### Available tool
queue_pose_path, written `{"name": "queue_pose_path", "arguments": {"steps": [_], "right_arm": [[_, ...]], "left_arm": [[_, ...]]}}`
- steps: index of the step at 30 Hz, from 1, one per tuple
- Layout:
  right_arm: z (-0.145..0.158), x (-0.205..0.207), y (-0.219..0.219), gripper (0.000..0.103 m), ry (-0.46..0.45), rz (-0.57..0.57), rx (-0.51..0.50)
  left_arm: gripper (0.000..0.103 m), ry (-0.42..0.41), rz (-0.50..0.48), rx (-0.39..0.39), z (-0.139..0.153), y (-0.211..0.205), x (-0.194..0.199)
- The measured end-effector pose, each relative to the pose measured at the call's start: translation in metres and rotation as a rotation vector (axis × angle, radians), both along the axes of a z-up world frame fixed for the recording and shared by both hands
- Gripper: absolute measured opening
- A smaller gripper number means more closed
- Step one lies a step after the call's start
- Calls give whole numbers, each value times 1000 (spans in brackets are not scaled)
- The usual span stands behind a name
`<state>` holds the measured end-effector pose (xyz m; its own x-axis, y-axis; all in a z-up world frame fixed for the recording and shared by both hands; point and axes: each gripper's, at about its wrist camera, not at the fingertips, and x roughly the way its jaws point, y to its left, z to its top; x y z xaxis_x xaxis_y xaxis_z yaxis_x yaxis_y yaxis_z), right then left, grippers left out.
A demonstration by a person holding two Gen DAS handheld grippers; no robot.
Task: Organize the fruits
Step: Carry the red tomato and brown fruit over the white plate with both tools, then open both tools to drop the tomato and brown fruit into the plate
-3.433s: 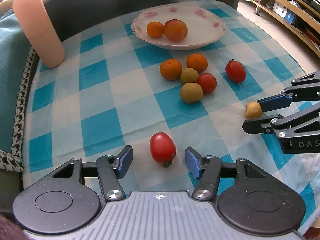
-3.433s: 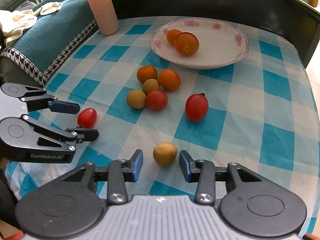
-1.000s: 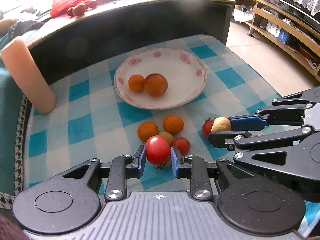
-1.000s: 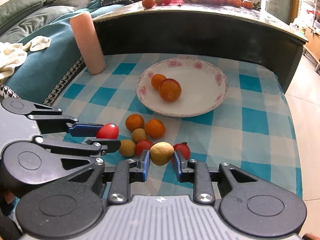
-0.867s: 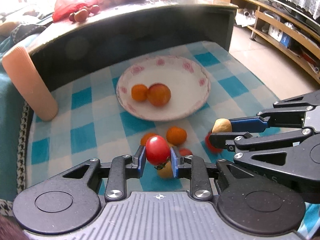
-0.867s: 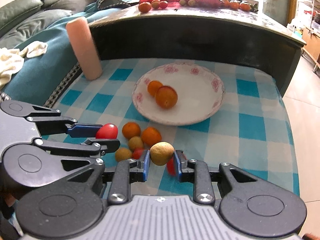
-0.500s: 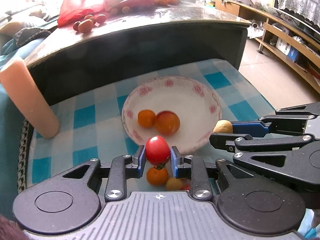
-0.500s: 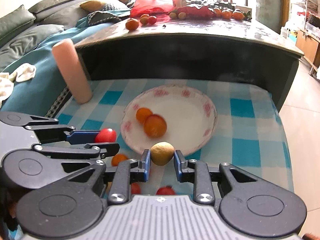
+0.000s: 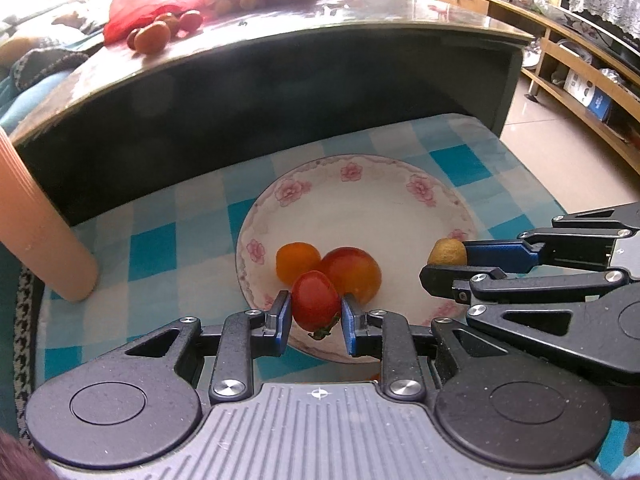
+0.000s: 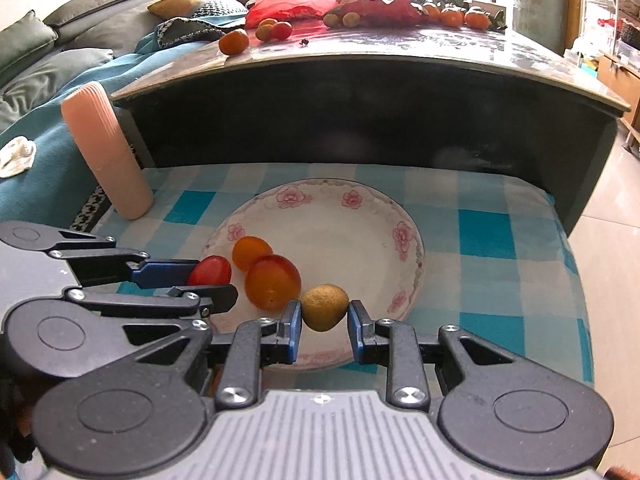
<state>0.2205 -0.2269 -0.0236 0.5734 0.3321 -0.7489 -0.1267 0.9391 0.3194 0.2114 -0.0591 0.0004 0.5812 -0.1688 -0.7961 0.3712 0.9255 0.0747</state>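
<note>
My left gripper (image 9: 314,316) is shut on a red tomato (image 9: 315,305) and holds it over the near rim of the white flowered plate (image 9: 360,184). My right gripper (image 10: 323,318) is shut on a yellow-brown fruit (image 10: 324,306), also above the plate's (image 10: 332,200) near edge. On the plate lie a small orange (image 9: 297,259) and a larger orange-red fruit (image 9: 354,270). The right wrist view shows the same pair, the small orange (image 10: 251,251) and the larger fruit (image 10: 272,282), with the left gripper (image 10: 214,282) and its tomato (image 10: 210,271) beside them. The right gripper (image 9: 440,262) shows at the right of the left wrist view.
The plate rests on a blue-and-white checked cloth (image 10: 484,236). A pink cylinder (image 10: 106,152) stands at the cloth's far left. Behind rises a dark table (image 10: 360,80) bearing more fruit and a red bag. A teal sofa (image 10: 36,92) lies left; floor and shelves lie right.
Both grippers have moved forward from above the loose fruits on the cloth to over the plate's near rim, each still holding its fruit.
</note>
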Motion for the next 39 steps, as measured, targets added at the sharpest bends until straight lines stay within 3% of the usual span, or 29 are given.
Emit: {"name": "queue_pose_path", "arguments": {"steps": [15, 39], "right_arm": [[-16, 17, 6, 41, 5, 31, 12], [-14, 19, 6, 42, 1, 11, 22]], "left_arm": [[33, 47, 32, -30, -12, 6, 13], [46, 21, 54, -34, -3, 14, 15]]}}
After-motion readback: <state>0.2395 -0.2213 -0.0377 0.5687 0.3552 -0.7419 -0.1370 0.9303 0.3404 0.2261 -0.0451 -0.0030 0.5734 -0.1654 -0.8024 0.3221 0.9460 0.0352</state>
